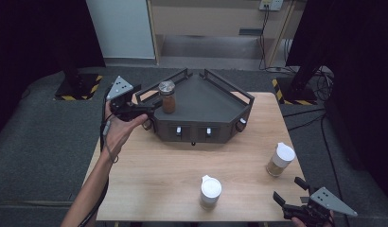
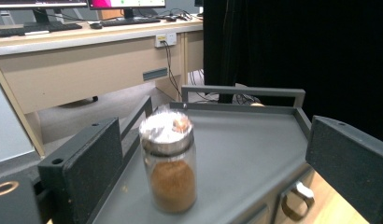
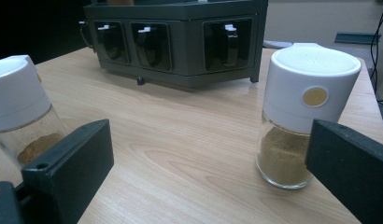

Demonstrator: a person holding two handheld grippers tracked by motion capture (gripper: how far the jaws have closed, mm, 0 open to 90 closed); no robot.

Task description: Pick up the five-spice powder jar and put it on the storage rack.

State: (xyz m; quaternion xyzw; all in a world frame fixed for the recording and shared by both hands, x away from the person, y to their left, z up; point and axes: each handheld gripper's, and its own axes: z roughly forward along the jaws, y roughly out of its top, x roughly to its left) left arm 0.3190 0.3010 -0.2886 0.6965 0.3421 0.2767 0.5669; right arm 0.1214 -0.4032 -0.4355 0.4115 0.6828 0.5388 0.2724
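High view: the left gripper (image 1: 144, 109) has open fingers beside the metal-lidded spice jar (image 1: 167, 97) on the rack (image 1: 230, 113). Close gently around its glass middle. The right gripper (image 1: 290, 195) waits, fingers open.

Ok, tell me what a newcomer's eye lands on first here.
First the dark rack at the table's far edge, with a metal-lidded jar of brown powder standing on top. The left gripper sits open beside that jar. Nearer, two white-capped jars stand on the wood, with the right gripper open at the near right corner.
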